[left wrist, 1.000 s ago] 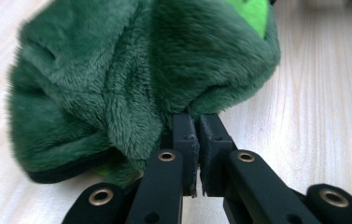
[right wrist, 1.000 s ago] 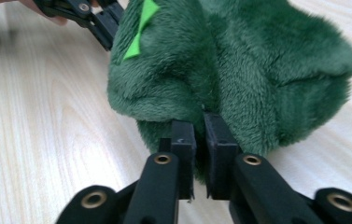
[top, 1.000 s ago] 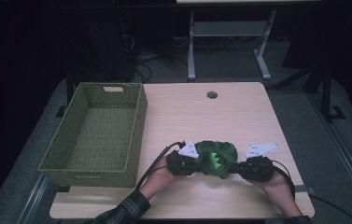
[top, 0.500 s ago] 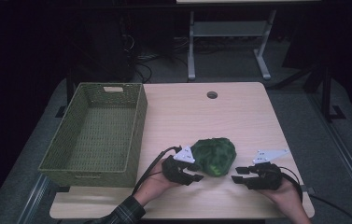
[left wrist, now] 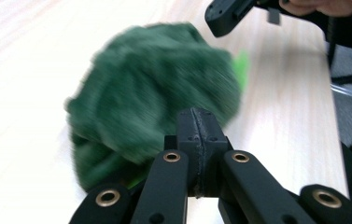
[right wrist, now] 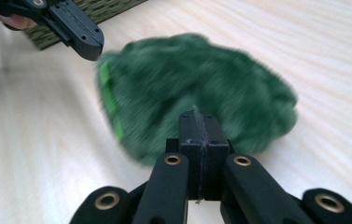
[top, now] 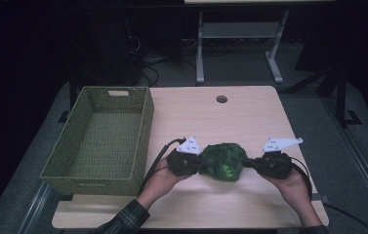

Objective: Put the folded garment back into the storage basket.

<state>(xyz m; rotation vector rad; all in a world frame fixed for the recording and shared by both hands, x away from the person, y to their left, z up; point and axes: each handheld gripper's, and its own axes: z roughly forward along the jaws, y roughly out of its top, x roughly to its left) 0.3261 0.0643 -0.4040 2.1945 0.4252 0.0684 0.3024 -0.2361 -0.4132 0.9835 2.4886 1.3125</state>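
A crumpled green fuzzy cloth [top: 225, 161] sits at the front middle of the wooden table [top: 250, 112], between my two grippers. My left gripper [top: 202, 165] pinches its left edge and my right gripper [top: 250, 163] pinches its right edge. Both pairs of jaws have just closed. In the left gripper view my jaws [left wrist: 197, 122] are pressed together at the rim of the blurred cloth [left wrist: 155, 88], with the right gripper [left wrist: 220, 21] beyond it. The right gripper view shows my jaws [right wrist: 197, 125] shut on the cloth [right wrist: 197, 74], with the left gripper [right wrist: 89, 44] opposite.
An empty green woven basket [top: 145, 131] stands along the table's left side. A round cable hole [top: 221, 99] lies near the far edge. Bare tabletop stretches behind the cloth. A metal stand and cables are on the dark floor beyond.
Half a second ago both grippers stood open a little away from the cloth. They have since moved in to its two sides and shut, and both hands have risen slightly.
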